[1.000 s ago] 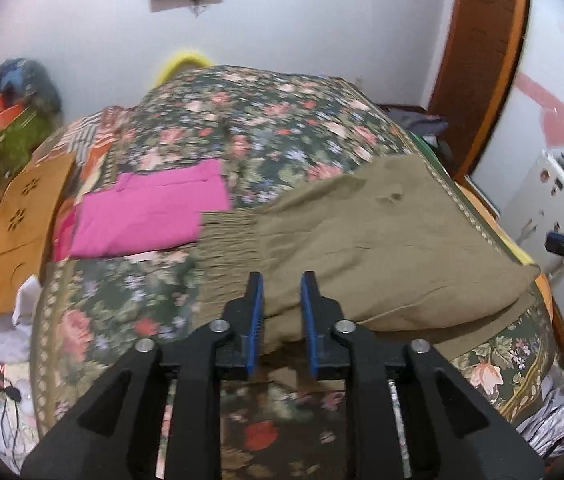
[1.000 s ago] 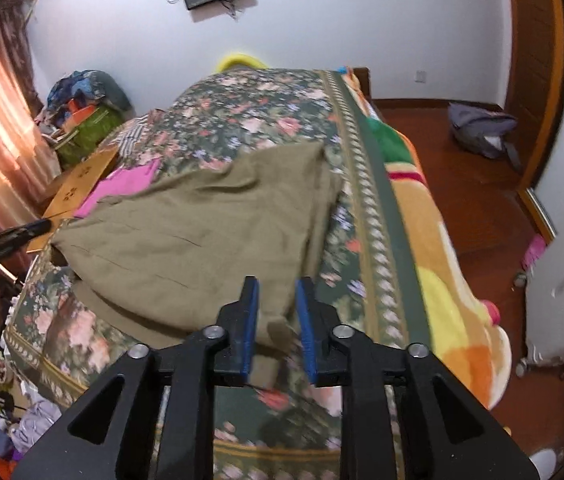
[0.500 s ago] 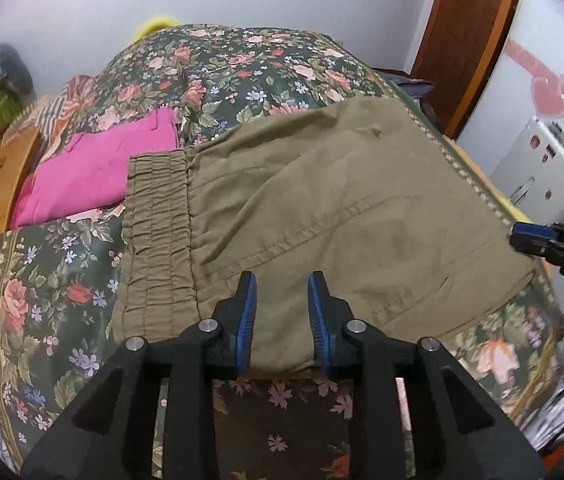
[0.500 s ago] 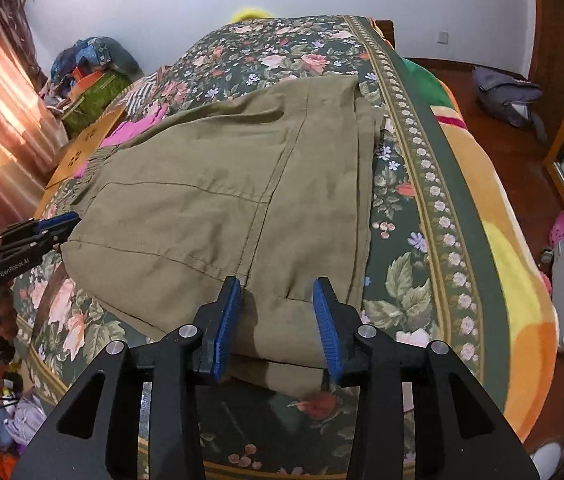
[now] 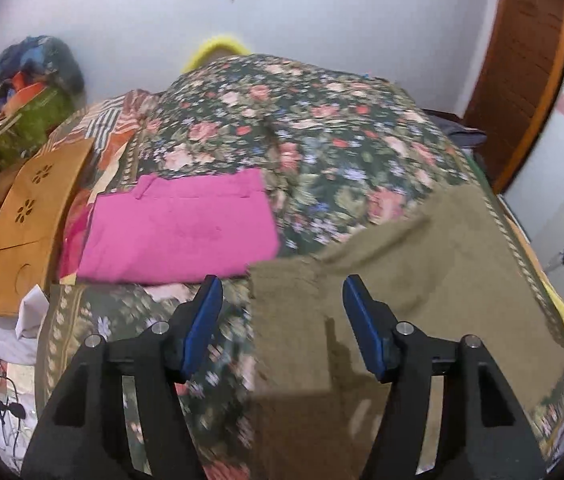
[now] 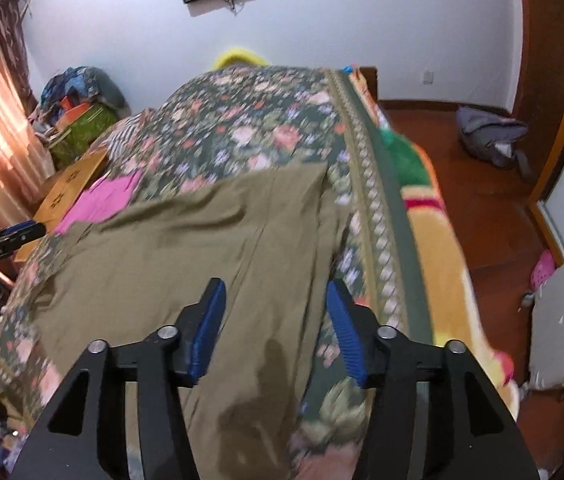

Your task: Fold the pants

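The olive-green cotton pants (image 6: 186,248) lay spread on the floral bedspread (image 5: 302,128), let go of a second before. Both the left tongs (image 5: 278,324) and right tongs (image 6: 274,328) had just been opening and stood apart, gripping nothing; this fold looked finished.

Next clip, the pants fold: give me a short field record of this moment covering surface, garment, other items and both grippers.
surface: bed with floral bedspread
garment: olive pants lying loosely spread on the bed, slightly rumpled
other items: folded pink garment beside the pants; wooden board at the bed's edge
left gripper: jaws have just been opening, pads clear of the cloth
right gripper: jaws have just been opening, holding nothing
fold state: latest fold laid down and released
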Action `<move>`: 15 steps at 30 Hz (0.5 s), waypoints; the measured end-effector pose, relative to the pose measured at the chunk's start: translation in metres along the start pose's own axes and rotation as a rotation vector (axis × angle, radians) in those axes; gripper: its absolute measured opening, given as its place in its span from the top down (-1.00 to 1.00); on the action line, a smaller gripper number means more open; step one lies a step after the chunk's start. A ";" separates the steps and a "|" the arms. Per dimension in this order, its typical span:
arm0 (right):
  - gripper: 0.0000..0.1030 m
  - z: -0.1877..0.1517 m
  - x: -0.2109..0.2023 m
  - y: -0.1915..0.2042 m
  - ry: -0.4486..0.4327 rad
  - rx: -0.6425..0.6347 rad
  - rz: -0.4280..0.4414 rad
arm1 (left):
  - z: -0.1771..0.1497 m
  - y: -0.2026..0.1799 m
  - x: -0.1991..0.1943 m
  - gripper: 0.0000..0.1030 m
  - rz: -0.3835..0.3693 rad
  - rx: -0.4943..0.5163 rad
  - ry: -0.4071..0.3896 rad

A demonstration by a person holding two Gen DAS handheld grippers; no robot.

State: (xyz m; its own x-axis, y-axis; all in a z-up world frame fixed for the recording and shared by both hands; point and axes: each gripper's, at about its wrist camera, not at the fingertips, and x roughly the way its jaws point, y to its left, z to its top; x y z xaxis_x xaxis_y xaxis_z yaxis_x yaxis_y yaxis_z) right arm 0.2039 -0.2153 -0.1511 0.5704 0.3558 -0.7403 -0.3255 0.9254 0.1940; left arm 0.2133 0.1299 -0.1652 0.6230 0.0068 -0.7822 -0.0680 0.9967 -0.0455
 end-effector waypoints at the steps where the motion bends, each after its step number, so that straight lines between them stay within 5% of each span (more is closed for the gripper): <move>1: 0.03 0.006 0.003 -0.003 -0.006 -0.003 -0.011 | 0.003 0.003 0.006 -0.21 0.001 -0.007 0.007; 9: 0.03 0.049 0.049 -0.034 0.011 0.022 -0.032 | 0.015 0.020 0.070 -0.21 -0.030 -0.047 0.106; 15: 0.03 0.068 0.102 -0.044 0.085 0.026 -0.032 | 0.010 0.012 0.103 -0.39 -0.081 -0.045 0.181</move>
State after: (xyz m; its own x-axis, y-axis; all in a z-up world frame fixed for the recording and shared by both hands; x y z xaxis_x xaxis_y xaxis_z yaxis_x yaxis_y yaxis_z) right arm 0.3277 -0.2105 -0.1915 0.5137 0.3146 -0.7982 -0.2882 0.9396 0.1849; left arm 0.2850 0.1430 -0.2401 0.4778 -0.0917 -0.8737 -0.0604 0.9887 -0.1368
